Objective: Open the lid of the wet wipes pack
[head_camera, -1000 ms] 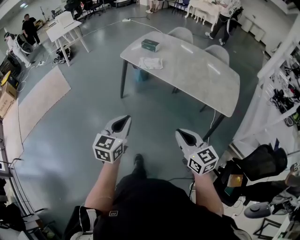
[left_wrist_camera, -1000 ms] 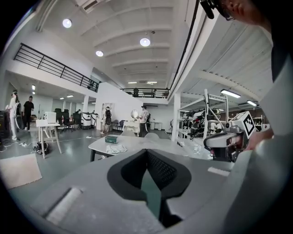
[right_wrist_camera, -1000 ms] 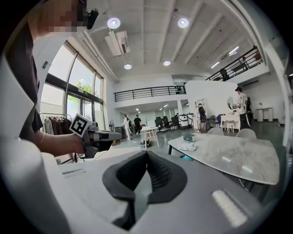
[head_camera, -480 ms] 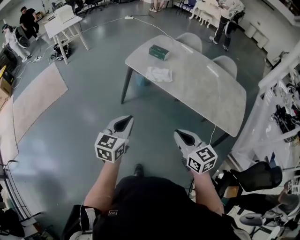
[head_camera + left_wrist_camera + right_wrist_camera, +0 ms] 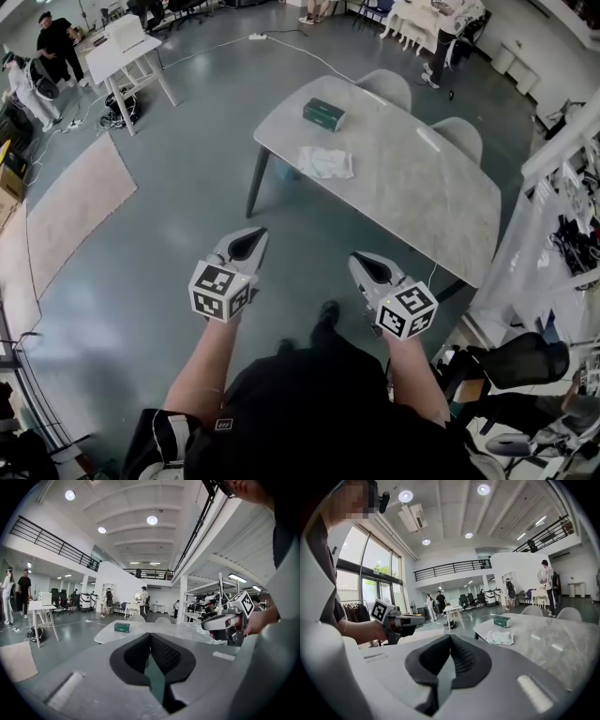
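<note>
A white soft wipes pack (image 5: 325,161) lies near the left end of a grey marble table (image 5: 412,192), with a green box (image 5: 323,114) beyond it. Both show in the right gripper view, the pack (image 5: 500,637) before the box (image 5: 502,621). Only the box (image 5: 122,627) shows in the left gripper view. My left gripper (image 5: 246,246) and right gripper (image 5: 364,267) are held side by side over the floor, well short of the table. Both are shut with nothing between the jaws. Each sees the other: the right gripper (image 5: 225,620), the left gripper (image 5: 401,619).
Two pale chairs (image 5: 386,86) stand at the table's far side. A white table (image 5: 127,47) and people stand at the back left, a beige rug (image 5: 66,206) lies at the left. Shelving (image 5: 572,187) and a black office chair (image 5: 525,361) crowd the right.
The table, pack and green box have drifted lower and nearer in the head view as I walk toward them. Both grippers stay shut and side by side.
</note>
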A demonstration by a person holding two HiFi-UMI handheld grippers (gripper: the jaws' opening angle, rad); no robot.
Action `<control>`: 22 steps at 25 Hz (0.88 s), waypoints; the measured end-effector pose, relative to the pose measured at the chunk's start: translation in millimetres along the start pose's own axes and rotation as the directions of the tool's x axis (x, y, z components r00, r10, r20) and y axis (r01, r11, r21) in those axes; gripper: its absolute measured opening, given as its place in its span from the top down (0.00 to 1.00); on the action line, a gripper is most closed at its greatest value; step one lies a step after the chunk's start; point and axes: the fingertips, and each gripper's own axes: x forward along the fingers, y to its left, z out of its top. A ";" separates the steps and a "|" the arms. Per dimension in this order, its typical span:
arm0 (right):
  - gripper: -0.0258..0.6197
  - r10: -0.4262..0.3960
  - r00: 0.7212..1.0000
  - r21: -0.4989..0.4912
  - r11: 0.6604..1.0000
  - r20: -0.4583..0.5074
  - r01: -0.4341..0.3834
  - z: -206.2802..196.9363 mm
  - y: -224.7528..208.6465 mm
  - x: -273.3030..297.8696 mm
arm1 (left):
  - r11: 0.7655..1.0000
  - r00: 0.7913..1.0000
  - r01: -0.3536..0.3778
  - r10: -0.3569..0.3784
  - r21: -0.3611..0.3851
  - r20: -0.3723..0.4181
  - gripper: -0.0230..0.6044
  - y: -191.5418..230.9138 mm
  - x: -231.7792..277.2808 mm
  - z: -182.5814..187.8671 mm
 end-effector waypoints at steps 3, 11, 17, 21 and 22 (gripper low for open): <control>0.96 0.003 1.000 0.019 1.000 0.006 -0.003 5.2 -27.1 16.1 | 1.000 1.000 -0.010 0.010 0.001 -0.011 0.95 10.3 20.7 2.1; 0.96 0.056 0.998 0.045 0.997 0.009 -0.056 25.4 -127.4 72.3 | 0.996 0.996 -0.088 0.087 -0.015 -0.033 0.95 49.8 108.1 18.4; 0.96 0.092 0.996 0.061 0.994 0.019 -0.093 53.2 -214.5 110.8 | 0.996 0.993 -0.093 0.093 0.003 -0.077 0.95 60.0 195.6 44.2; 0.96 0.114 0.993 0.072 0.991 0.016 -0.115 59.1 -261.6 125.6 | 0.996 0.990 -0.089 0.089 0.013 -0.113 0.95 58.8 248.0 49.7; 0.96 0.121 0.993 0.077 0.990 0.014 -0.122 59.9 -270.1 127.5 | 0.996 0.989 -0.087 0.088 0.014 -0.118 0.95 58.5 259.1 51.4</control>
